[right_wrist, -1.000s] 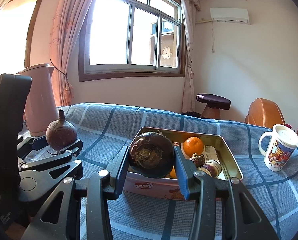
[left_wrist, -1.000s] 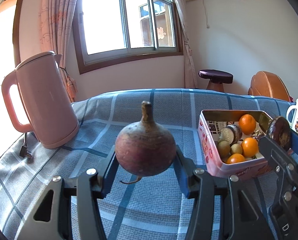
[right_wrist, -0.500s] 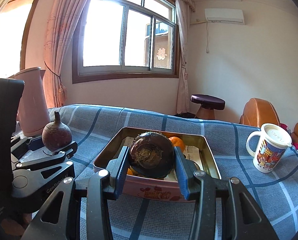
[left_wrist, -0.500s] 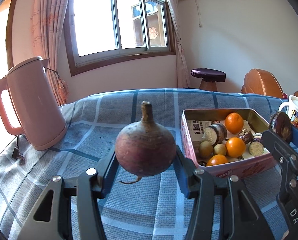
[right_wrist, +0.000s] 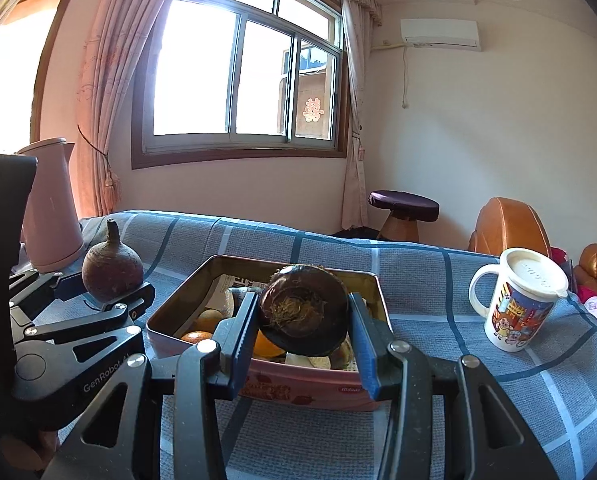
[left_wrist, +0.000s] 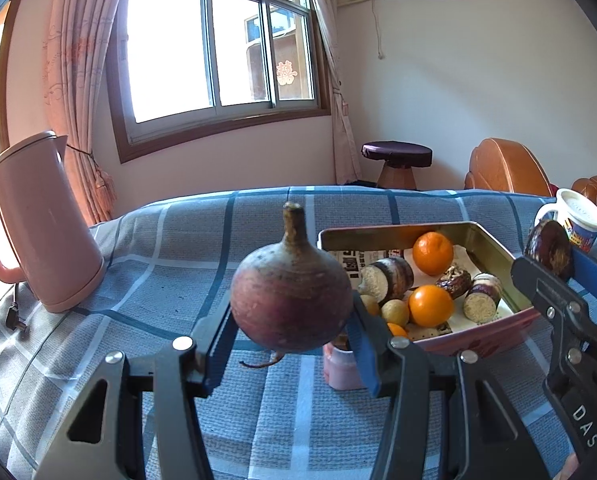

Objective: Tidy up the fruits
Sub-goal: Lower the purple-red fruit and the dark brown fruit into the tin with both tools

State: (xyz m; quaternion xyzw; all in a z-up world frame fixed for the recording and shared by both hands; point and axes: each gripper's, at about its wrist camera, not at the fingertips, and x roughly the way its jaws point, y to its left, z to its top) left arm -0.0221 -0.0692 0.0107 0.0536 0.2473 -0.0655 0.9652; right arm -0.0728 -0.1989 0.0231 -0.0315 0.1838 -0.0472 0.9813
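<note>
Left wrist view: the left gripper [left_wrist: 292, 344] has its blue-padded jaws clamped on a round reddish-purple beetroot [left_wrist: 292, 300], stem end up and thin root hanging below, held clear above the blue checked cloth of the tabletop [left_wrist: 178, 248]. Just behind and to the right of the beetroot sits a pink-sided metal tin [left_wrist: 494, 248] lined with printed paper. In it lie two oranges [left_wrist: 432, 248], a few small yellowish round fruits [left_wrist: 394, 312], two cut pieces with dark skin and pale flesh [left_wrist: 386, 280] and a brown wrinkled piece [left_wrist: 454, 280]. At the right edge the right gripper [left_wrist: 558, 276] holds a dark brown round fruit [left_wrist: 550, 248] above the tin's near right corner. A pink electric kettle [left_wrist: 38, 224] stands at the left on the cloth, its cord plug [left_wrist: 14, 314] lying beside it. A white printed mug [left_wrist: 578, 220] stands beyond the right gripper.

Right wrist view: the right gripper [right_wrist: 304, 340] has its jaws closed on the dark brown round fruit [right_wrist: 304, 316], its rough end facing the camera, held over the near edge of the tin [right_wrist: 370, 300]. The left gripper [right_wrist: 106, 300] is at the left, carrying the beetroot [right_wrist: 112, 268] just beside the tin's left wall. The lidded mug [right_wrist: 522, 300] stands on the cloth well to the right of the tin, and the kettle [right_wrist: 50, 208] behind the left gripper.
</note>
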